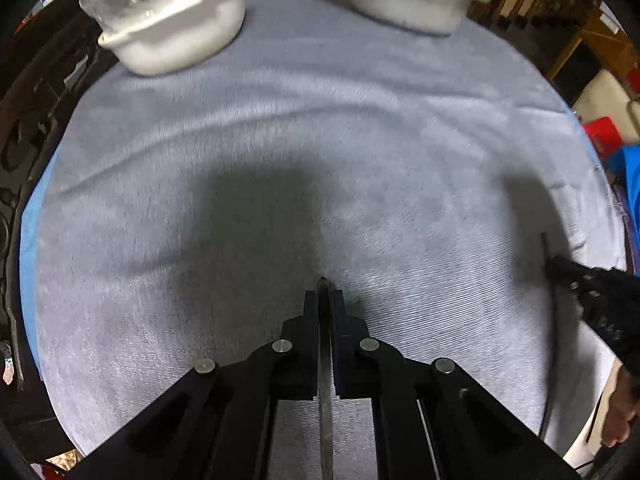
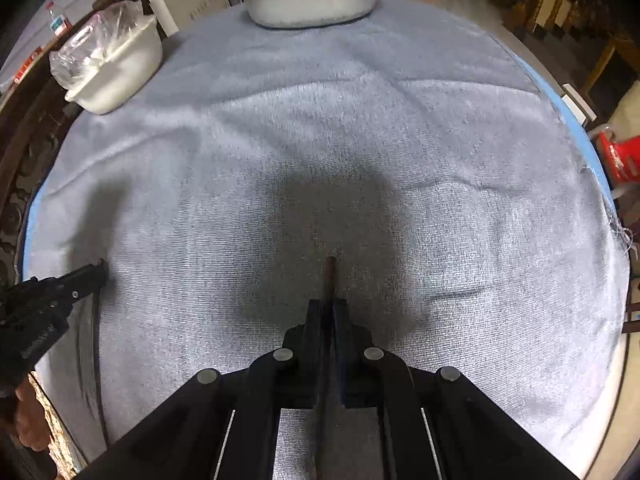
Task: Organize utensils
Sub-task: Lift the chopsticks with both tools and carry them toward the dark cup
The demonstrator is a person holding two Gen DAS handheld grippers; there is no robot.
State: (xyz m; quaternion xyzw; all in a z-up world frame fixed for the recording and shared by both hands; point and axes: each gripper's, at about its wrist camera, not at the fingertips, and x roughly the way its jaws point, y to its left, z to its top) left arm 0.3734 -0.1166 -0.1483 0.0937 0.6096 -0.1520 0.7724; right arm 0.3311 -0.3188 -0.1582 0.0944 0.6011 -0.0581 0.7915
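A thin silver utensil handle [image 1: 323, 320], flat like the stem of a spoon or knife, is pinched between the fingers of the left gripper [image 1: 324, 300]. Its long axis runs straight forward along the fingers, and its rounded tip pokes out just past them. Which utensil it is cannot be told, since the working end is hidden below the frame.

The right gripper [image 2: 329, 308] is clamped in the same way on a darker, reddish-brown stick [image 2: 330, 276], perhaps a chopstick, which also points straight ahead and sticks out a little beyond the fingertips. Both grippers hang above a wrinkled grey cloth [image 1: 280, 140] that covers a round table, side by side and near each other.

At the far edge of the cloth stand two containers. A white plastic basin [image 1: 176, 36] with crinkled clear plastic inside sits to the far left. A metal pot [image 1: 408, 0] sits to the far right in the left view and dead ahead in the right view. Both are well apart from the grippers.

Judging by this layout, each utensil probably needs carrying forward to a container. The left hand is nearer the white basin, and the right hand lines up with the metal pot.
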